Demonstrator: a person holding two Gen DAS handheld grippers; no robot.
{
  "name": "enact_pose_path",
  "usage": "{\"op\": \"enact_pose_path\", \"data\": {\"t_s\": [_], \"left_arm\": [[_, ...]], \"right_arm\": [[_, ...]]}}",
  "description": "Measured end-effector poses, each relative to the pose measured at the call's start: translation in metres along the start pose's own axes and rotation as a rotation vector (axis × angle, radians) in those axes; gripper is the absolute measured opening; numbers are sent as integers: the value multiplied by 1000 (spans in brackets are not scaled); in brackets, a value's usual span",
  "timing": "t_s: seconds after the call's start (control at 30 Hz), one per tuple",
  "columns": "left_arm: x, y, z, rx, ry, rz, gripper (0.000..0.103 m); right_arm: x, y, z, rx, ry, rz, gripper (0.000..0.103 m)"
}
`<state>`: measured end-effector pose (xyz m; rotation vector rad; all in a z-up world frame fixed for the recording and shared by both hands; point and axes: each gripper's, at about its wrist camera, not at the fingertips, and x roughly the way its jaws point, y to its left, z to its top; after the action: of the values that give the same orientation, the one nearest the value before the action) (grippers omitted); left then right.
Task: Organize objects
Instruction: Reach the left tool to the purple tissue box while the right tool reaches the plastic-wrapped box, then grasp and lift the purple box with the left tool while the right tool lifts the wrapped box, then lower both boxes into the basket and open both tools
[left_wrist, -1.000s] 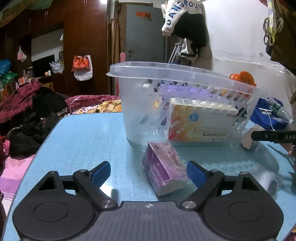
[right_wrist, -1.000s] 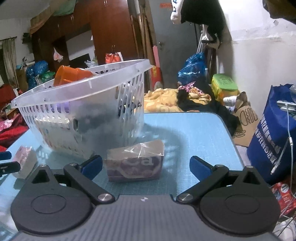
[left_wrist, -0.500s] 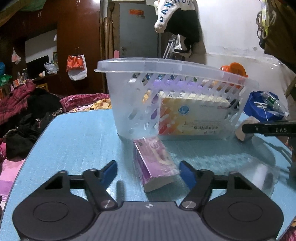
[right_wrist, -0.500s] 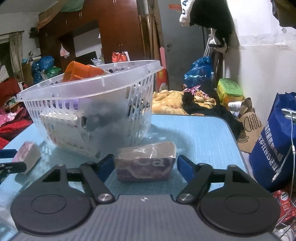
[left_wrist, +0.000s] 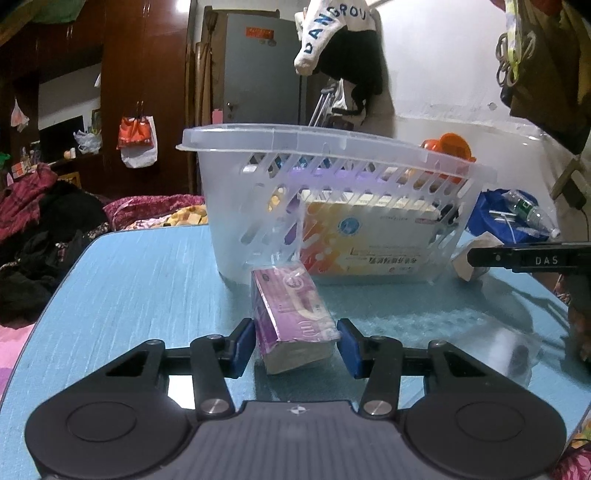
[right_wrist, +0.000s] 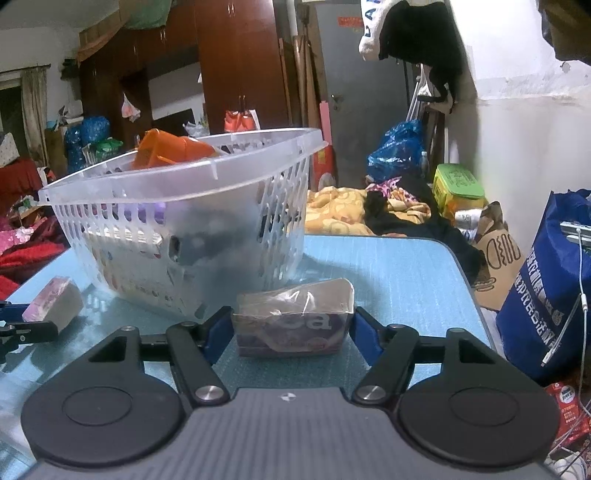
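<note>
Two grippers (left_wrist: 295, 345) (right_wrist: 291, 332), each round a pkt (left_wrist: 291, 310) (right_wrist: 293, 319)

I count two tools in my hands, my left tool (left_wrist: 295, 345) and my right tool (right_wrist: 291, 330). On the counter (left_wrist: 147, 273) stands one clear plastic basket (left_wrist: 332, 147). Outside it lie two wrapped packs: one purple tissue pack (left_wrist: 291, 306) and one brown pack (right_wrist: 293, 319). Inside the basket I can make out one large printed box (left_wrist: 369, 240) and one orange plastic item (right_wrist: 170, 149); the rest is too blurred to count
</note>
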<state>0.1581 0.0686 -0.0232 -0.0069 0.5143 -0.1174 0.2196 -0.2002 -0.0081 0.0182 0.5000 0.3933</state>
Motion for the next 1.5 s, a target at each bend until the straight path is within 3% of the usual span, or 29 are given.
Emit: {"op": "enact_pose_path", "data": {"t_s": [0.17, 0.3, 0.4, 0.53, 0.63, 0.7, 0.77, 0.9, 1.03, 1.33, 1.37, 1.4, 1.43, 1.5], "left_arm": [[-6, 0, -1, 7, -45, -12, 52], [-17, -3, -4, 16, -127, -16, 52], [-31, -1, -2, -11, -187, -25, 52], [-76, -8, 28, -30, -338, -14, 52], [-91, -15, 71, -9, -376, -45, 52], [-82, -18, 104, 9, -350, -55, 52], [-55, -18, 135, 7, -273, -54, 52], [19, -8, 169, -18, -49, -40, 52], [66, 1, 176, -51, 66, -75, 52], [91, 15, 164, -114, 114, -107, 53], [90, 16, 162, -113, 108, -105, 56], [87, 14, 161, -109, 99, -103, 68], [85, 14, 160, -103, 81, -100, 73], [78, 12, 159, -91, 44, -93, 79]], "right_arm": [[-7, 4, -2, -8, -36, -3, 71], [-22, 7, -7, -26, -92, -8, 71], [-46, 2, -12, -9, -163, 49, 71], [-87, 1, -1, -5, -282, 115, 71], [-108, 15, 32, -46, -393, 132, 71], [-105, 32, 59, -95, -416, 134, 71], [-88, 48, 86, -140, -396, 111, 71], [-27, 72, 126, -201, -222, 52, 71], [20, 80, 138, -228, -74, 16, 71], [36, 79, 131, -200, -19, 28, 72], [38, 77, 130, -191, -10, 37, 73], [36, 78, 129, -186, -6, 43, 73], [34, 79, 128, -185, -7, 43, 75], [28, 78, 127, -185, -36, 30, 90]]}}
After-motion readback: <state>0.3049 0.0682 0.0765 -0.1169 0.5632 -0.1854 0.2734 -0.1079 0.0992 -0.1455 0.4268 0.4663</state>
